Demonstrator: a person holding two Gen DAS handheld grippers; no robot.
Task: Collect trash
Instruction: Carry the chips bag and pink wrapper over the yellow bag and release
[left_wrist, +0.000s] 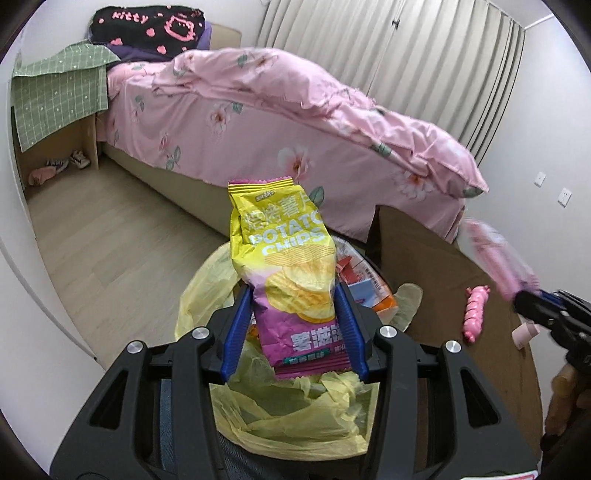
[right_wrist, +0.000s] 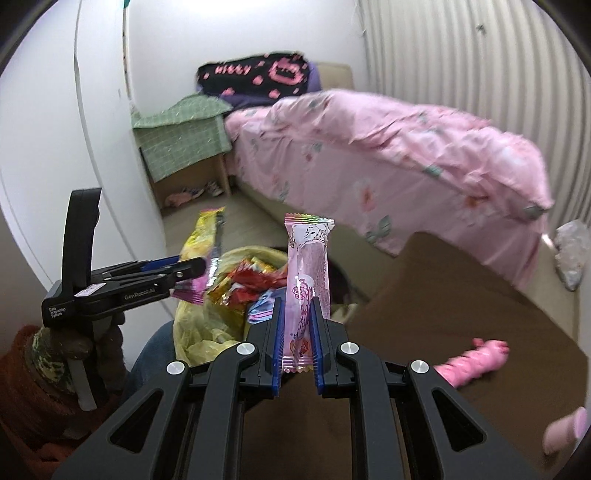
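My left gripper (left_wrist: 293, 291) is shut on a yellow and purple potato chips bag (left_wrist: 284, 254), held upright over the yellow trash bag (left_wrist: 291, 406). The trash bag holds red and orange wrappers (left_wrist: 364, 280). From the right wrist view the same left gripper (right_wrist: 195, 266) and chips bag (right_wrist: 207, 236) show at the left, above the trash bag (right_wrist: 207, 328). My right gripper (right_wrist: 295, 306) is shut on a long pink snack wrapper (right_wrist: 308, 280) standing upright between its blue pads. In the left wrist view the right gripper (left_wrist: 524, 299) holds that blurred pink wrapper (left_wrist: 495, 254) at the right edge.
A brown table (right_wrist: 461, 295) carries a pink twisted wrapper (right_wrist: 476, 358) and a small pink item (right_wrist: 565, 430) near its edge. A bed with a pink floral cover (left_wrist: 295, 122), a green-draped nightstand (left_wrist: 59, 96) and wood floor (left_wrist: 110, 240) lie beyond. A white crumpled bag (right_wrist: 572, 254) sits at far right.
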